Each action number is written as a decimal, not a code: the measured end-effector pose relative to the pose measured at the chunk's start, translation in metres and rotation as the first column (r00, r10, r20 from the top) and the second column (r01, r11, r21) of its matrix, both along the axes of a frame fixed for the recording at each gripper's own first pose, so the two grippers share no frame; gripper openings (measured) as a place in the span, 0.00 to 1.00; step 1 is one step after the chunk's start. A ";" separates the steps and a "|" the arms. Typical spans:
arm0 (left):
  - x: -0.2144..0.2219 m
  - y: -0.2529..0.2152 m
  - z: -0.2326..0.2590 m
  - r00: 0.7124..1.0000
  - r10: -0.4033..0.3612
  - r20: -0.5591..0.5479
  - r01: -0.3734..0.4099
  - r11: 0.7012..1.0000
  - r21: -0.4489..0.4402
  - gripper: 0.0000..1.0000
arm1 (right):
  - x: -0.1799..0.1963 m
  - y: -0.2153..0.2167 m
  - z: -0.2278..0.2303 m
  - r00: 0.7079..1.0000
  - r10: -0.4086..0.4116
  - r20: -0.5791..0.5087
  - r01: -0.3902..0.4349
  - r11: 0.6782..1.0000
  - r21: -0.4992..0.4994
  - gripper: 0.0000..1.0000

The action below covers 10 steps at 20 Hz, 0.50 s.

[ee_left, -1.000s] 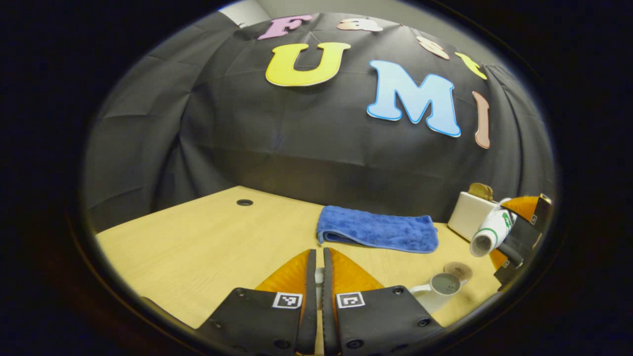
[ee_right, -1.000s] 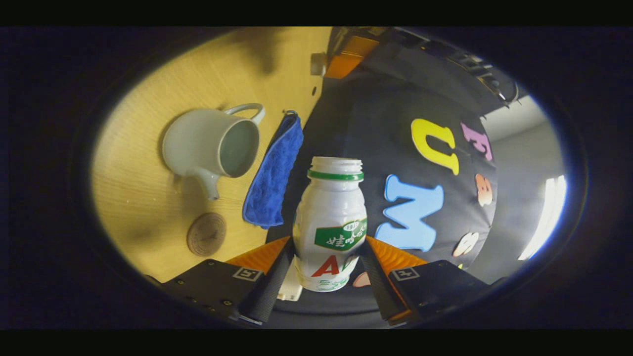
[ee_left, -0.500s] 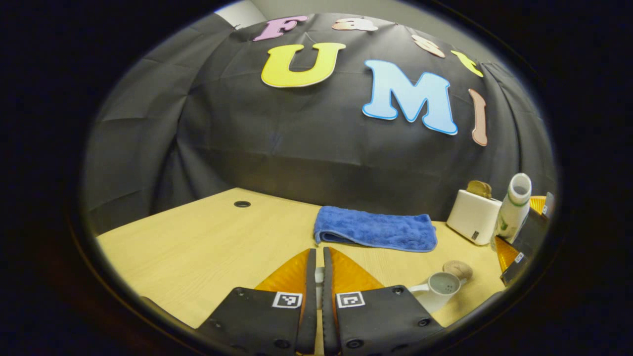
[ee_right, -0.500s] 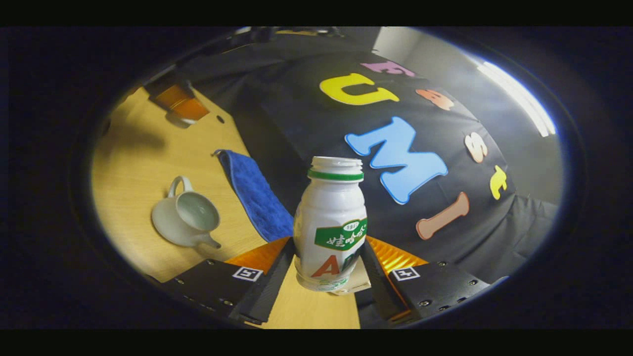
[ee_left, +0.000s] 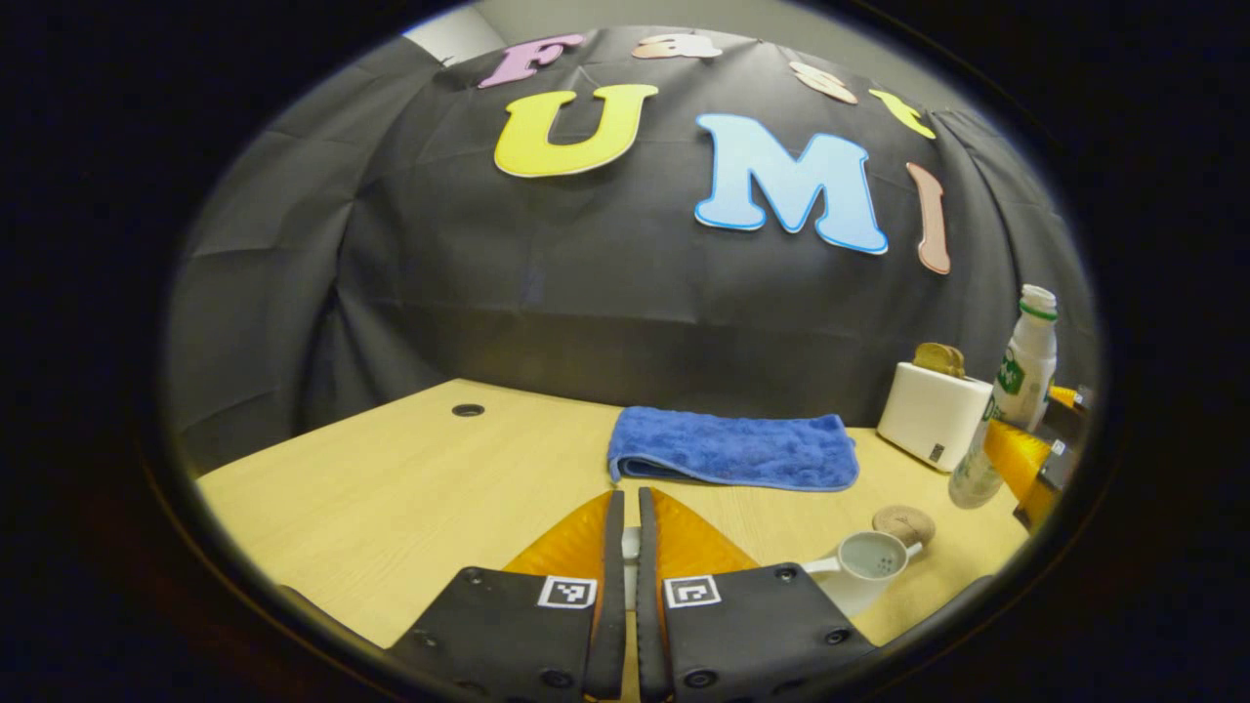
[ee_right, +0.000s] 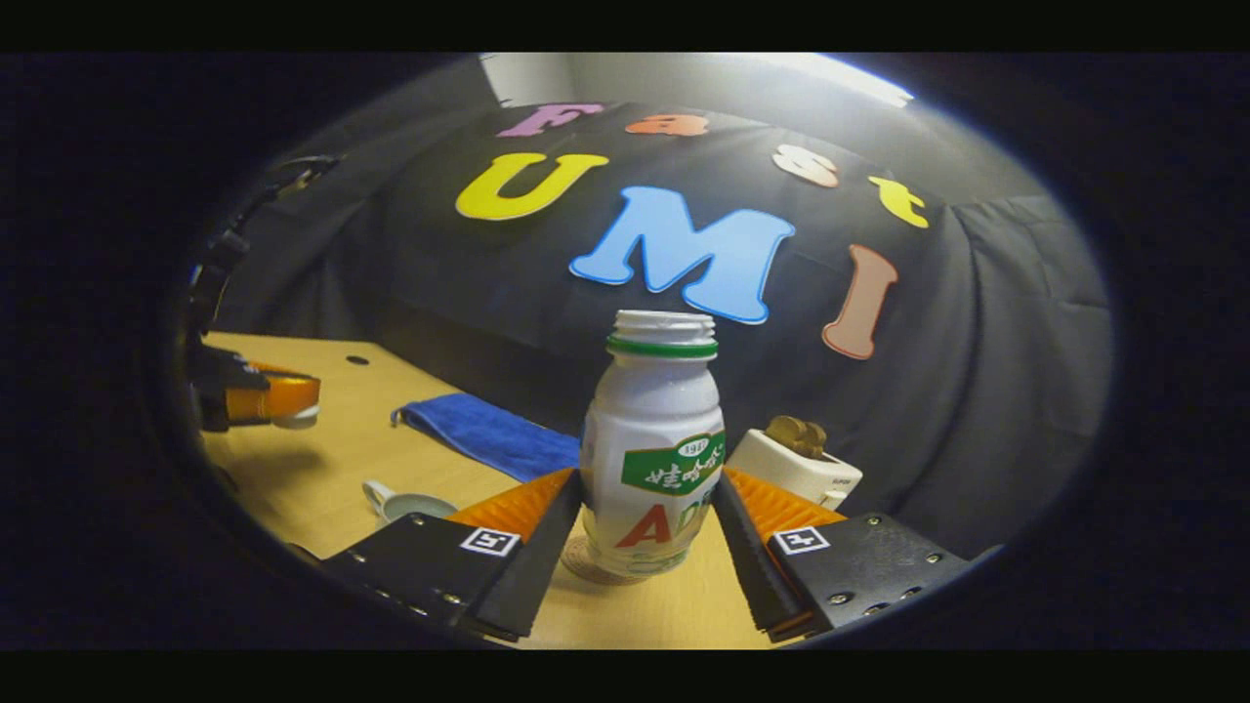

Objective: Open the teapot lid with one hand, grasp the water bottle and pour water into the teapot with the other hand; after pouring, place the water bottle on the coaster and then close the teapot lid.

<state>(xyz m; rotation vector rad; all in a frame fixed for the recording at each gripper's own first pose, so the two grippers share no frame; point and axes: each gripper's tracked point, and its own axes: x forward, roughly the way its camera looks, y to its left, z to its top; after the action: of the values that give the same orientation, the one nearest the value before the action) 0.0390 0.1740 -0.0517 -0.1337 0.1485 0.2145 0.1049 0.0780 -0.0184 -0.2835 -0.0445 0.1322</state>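
The white water bottle [ee_right: 652, 449] with a green band stands upright, capless, and my right gripper [ee_right: 649, 480] is shut on its lower body. Its base hangs just over the round brown coaster [ee_right: 584, 566]; I cannot tell if they touch. The pale teapot [ee_right: 405, 504] sits open on the table to the left. In the left gripper view the bottle [ee_left: 1020, 386] and right gripper [ee_left: 1035, 430] are at the far right, above the coaster [ee_left: 903, 524] and teapot [ee_left: 864, 564]. My left gripper [ee_left: 630, 508] is shut on the small white teapot lid [ee_right: 294, 419], held above the table.
A folded blue towel [ee_left: 732, 449] lies at the back of the wooden table [ee_left: 391, 498]. A white toaster-like box [ee_left: 933, 415] stands at the back right, close behind the bottle. A cable hole [ee_left: 468, 410] is at the far left.
The right gripper has swung the bottle from tipped toward the teapot to upright and lowered it by the coaster. The left gripper, still holding the lid, has hardly moved.
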 end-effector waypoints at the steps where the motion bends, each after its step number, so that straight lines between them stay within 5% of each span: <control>1: 0.002 -0.003 0.000 1.000 -0.008 0.003 0.008 1.000 0.004 0.15 | 0.000 0.001 0.001 1.000 0.001 -0.004 0.000 0.999 0.049 0.79; 2: 0.004 -0.007 0.000 1.000 -0.018 0.007 0.018 1.000 0.006 0.08 | -0.001 0.001 0.004 1.000 -0.002 -0.002 0.002 0.996 0.090 0.79; 10: 0.012 -0.039 0.000 0.992 -0.118 0.037 0.119 0.993 -0.022 0.12 | 0.003 -0.018 0.004 0.999 -0.037 -0.013 0.039 0.982 0.186 0.79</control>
<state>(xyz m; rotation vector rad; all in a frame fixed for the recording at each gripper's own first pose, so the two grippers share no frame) 0.0513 0.1351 -0.0518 -0.1519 0.1235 0.0922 0.1080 0.0602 -0.0145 -0.0968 -0.0413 0.0905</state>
